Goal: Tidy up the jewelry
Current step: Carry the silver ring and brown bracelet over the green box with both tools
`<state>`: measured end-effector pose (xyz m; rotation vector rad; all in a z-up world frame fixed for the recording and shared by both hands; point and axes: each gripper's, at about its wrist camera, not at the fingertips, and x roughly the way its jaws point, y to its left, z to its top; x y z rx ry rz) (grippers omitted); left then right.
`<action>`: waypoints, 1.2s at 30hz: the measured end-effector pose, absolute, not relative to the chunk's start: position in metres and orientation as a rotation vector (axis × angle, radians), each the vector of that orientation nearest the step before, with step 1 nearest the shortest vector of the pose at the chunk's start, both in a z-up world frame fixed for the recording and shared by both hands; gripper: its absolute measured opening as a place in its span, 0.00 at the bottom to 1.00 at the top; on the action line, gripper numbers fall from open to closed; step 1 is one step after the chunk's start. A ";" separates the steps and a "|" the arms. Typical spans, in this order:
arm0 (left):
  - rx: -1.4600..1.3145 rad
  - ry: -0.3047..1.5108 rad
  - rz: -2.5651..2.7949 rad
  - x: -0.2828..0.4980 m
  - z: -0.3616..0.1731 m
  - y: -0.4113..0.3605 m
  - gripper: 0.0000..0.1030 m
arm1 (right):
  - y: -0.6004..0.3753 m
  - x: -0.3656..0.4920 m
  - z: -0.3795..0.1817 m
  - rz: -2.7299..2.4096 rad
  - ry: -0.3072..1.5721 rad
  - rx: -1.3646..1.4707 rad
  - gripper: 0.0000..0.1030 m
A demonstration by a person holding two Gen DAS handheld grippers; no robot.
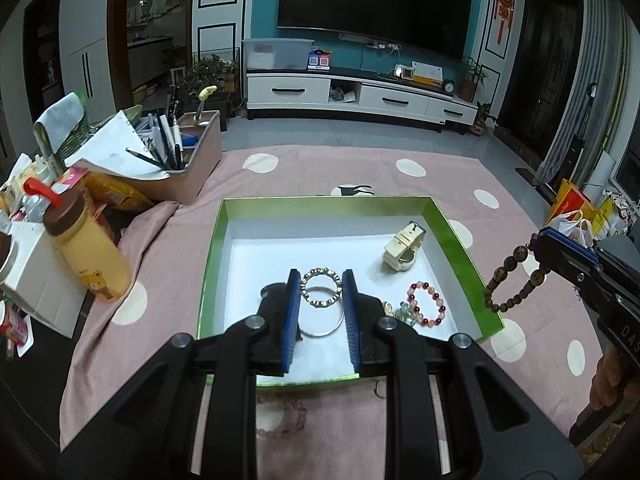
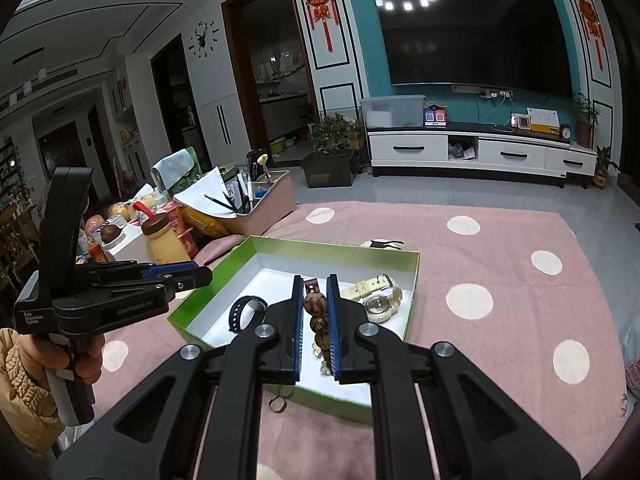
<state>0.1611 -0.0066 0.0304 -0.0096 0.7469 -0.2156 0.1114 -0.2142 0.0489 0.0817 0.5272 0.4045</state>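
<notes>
A green box (image 1: 320, 199) (image 2: 332, 246) with a white floor lies on the pink dotted cloth. In it are a cream watch (image 1: 404, 250) (image 2: 380, 296), a red and pink bead bracelet (image 1: 426, 304), a black band (image 2: 248, 308), a silver studded ring bracelet (image 1: 322, 286) and a thin silver bangle (image 1: 322, 330). My left gripper (image 1: 322, 274) (image 2: 202, 274) hovers over the box, open by a narrow gap, nothing between its pads. My right gripper (image 2: 314, 279) (image 1: 536, 240) is shut on a brown wooden bead bracelet (image 2: 318, 320) (image 1: 508, 284), which hangs as a loop above the box's right side.
A pink bead bracelet (image 1: 280, 420) and a small ring (image 2: 277, 404) lie on the cloth before the box. At the left stand a yellow bottle (image 1: 88, 248), a pen organizer (image 1: 188, 160) and snack clutter. A person's hand (image 2: 88, 360) grips the left handle.
</notes>
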 end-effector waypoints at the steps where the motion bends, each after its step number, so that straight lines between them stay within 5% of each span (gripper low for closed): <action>1: -0.008 0.749 -0.214 0.164 0.029 -0.007 0.20 | -0.214 0.114 0.048 0.403 0.528 0.083 0.10; 36: 0.004 0.939 -0.225 0.257 -0.027 -0.032 0.20 | -0.199 0.212 -0.008 0.421 0.749 0.211 0.10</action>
